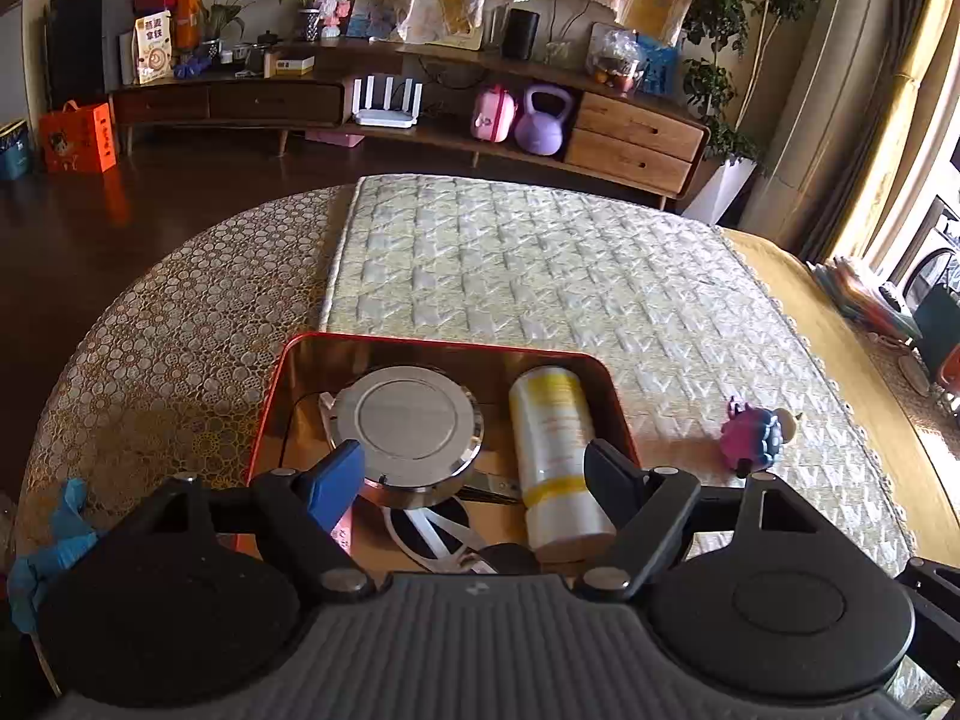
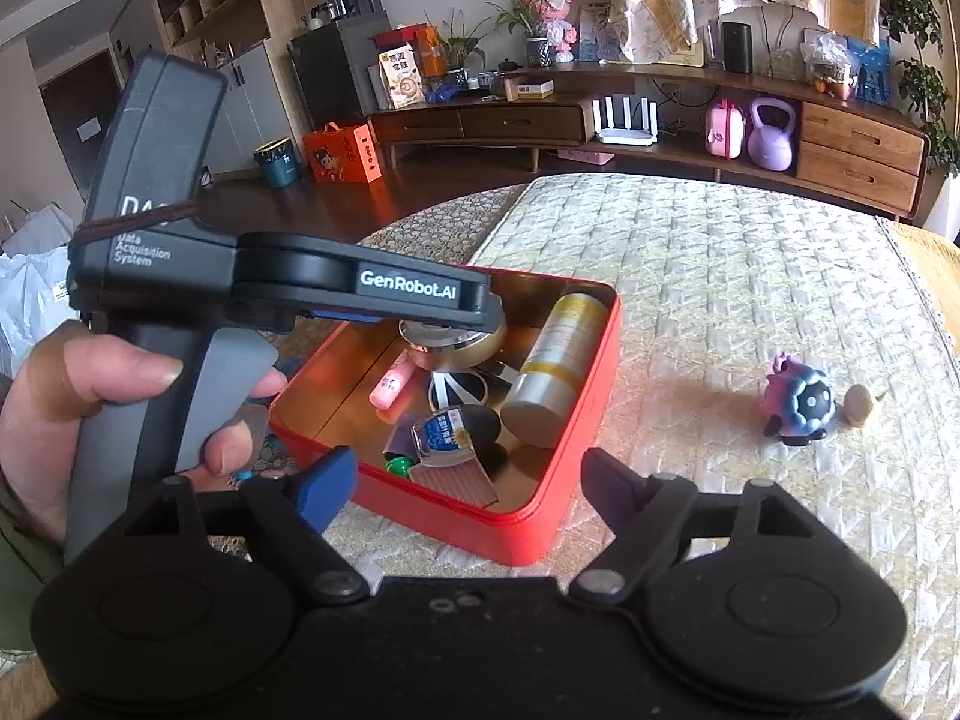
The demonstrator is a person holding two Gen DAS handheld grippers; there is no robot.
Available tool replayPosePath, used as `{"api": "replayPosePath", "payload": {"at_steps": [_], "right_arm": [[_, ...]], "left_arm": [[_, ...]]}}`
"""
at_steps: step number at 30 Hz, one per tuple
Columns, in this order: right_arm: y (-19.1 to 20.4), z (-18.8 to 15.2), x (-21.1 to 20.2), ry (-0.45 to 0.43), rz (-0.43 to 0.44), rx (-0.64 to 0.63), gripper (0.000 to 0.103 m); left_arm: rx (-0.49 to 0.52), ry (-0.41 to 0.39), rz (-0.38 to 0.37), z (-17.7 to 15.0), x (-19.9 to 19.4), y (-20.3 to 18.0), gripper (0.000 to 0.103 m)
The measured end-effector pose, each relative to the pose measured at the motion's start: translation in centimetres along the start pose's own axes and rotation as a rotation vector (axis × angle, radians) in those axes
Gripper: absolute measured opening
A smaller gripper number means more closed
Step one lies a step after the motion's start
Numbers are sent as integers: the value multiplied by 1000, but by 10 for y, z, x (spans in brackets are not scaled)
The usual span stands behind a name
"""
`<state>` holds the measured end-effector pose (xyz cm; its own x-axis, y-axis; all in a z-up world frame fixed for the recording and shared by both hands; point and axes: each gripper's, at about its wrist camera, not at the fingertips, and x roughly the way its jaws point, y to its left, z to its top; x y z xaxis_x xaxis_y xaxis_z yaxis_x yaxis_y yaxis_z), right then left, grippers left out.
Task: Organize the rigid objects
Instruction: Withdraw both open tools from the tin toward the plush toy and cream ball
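Red tin (image 2: pixel 558 516) as landmark, on the quilted mat of the worktop (image 1: pixel 150 360). Left of the tin's near-left corner, a hand (image 2: pixel 78 396) carries the left claw (image 2: pixel 474 306), which hangs over the tin's interior; in its own view the left claw (image 1: pixel 474 468) stands wide apart and empty above the round metal lid (image 1: pixel 408 426) and the white-and-yellow bottle (image 1: pixel 555 456), whose long axis runs near-to-far along the tin's right wall. At the tin's near edge the right claw (image 2: pixel 465 477) is likewise spread, gripping nothing. Right of the tin, well apart, lies the purple toy (image 2: pixel 798 399), just beside a small beige figure (image 2: pixel 859 403): probably the next item, nearer the right claw
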<state>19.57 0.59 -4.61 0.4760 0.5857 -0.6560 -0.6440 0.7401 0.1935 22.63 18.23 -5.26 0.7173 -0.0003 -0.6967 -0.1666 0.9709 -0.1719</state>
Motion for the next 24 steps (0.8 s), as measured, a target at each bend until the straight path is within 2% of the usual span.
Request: {"api": "replayPosePath", "payload": {"at_steps": [3,6,15,24], "right_arm": [[-4,-5,-15,-19,-3,5,90],[-10,-12,-30,-38,-20,15,99],[-40,-29,-67,-89,-42,78,103],[-85,-53,-98,-96,-98,123,103]], "left_arm": [[13,-16,-13,-3,-14,-12,80],[27,-31,-28,-7,-27,-24,84],[67,-81,-71,-21,-54,-64,84],[104,-111,-104,-34,-59,-105,84]]}}
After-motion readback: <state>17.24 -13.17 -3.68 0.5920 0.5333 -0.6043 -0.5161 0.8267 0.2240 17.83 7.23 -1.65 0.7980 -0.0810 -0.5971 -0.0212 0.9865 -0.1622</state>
